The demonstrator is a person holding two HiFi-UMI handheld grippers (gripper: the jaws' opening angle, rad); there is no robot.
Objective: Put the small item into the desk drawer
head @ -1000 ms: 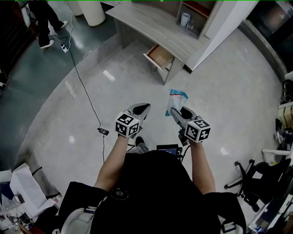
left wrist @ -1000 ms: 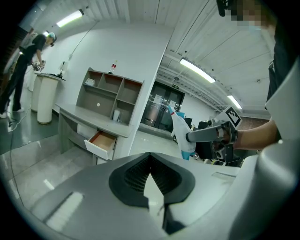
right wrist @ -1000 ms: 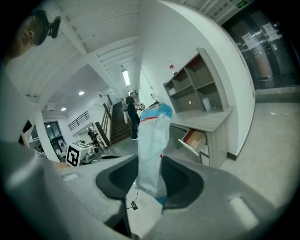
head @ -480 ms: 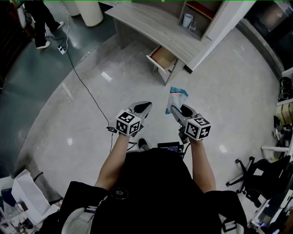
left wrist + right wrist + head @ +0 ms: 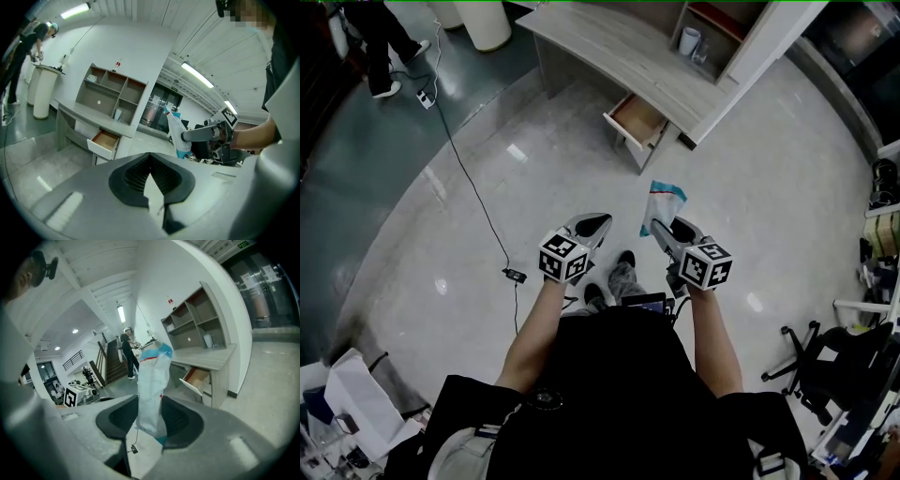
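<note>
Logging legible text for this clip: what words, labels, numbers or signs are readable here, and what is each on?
No text here reads clearly.
Red print on the white and blue plastic packet held in the right tongs: too blurred to read.
Small green sign near the ceiling: too small to read.
Black and white marker cubes: square patterns only, no letters or numbers.
</note>
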